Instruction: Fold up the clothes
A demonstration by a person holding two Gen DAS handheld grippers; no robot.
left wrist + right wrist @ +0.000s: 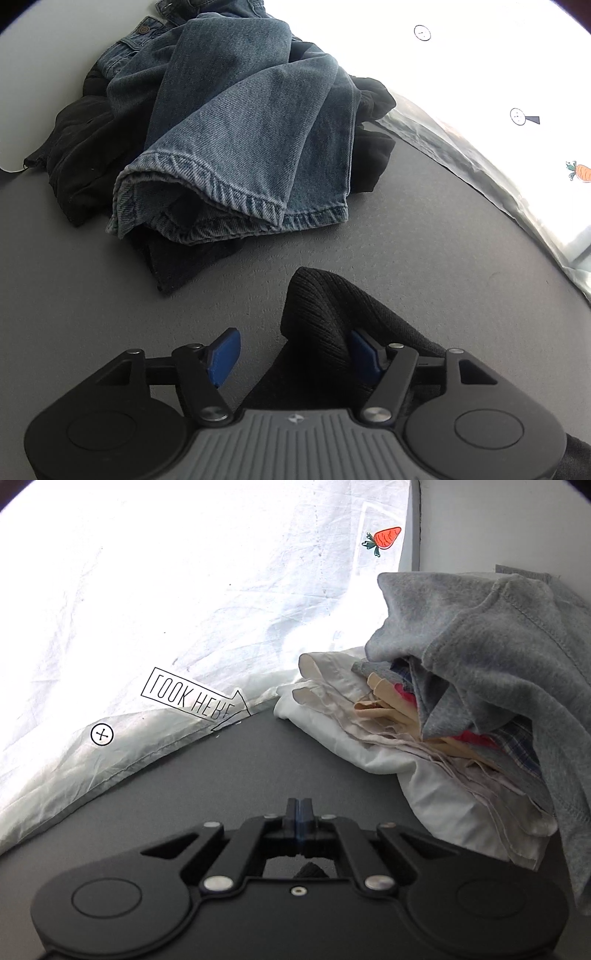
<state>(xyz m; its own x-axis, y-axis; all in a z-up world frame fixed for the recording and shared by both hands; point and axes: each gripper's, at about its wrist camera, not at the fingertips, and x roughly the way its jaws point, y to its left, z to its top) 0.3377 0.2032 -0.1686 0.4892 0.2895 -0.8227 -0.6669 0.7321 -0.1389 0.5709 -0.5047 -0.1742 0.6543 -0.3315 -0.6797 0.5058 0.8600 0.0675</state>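
Black knit garment (325,325) sits between my spread left tool (295,356); right tool (299,812) clenched, perhaps pinching it, so next I clamp.

Bare grey tabletop (92,295) lies between the left tongs (295,354) and the jeans pile (240,129) ahead.

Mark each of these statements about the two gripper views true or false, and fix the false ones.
1. The jeans lie on top of black clothing. True.
2. The left gripper is shut. False: its jaws stand apart, with black knit fabric between them.
3. The right gripper is open. False: its jaws are pressed together.
4. A grey sweatshirt tops the pile of folded clothes. True.
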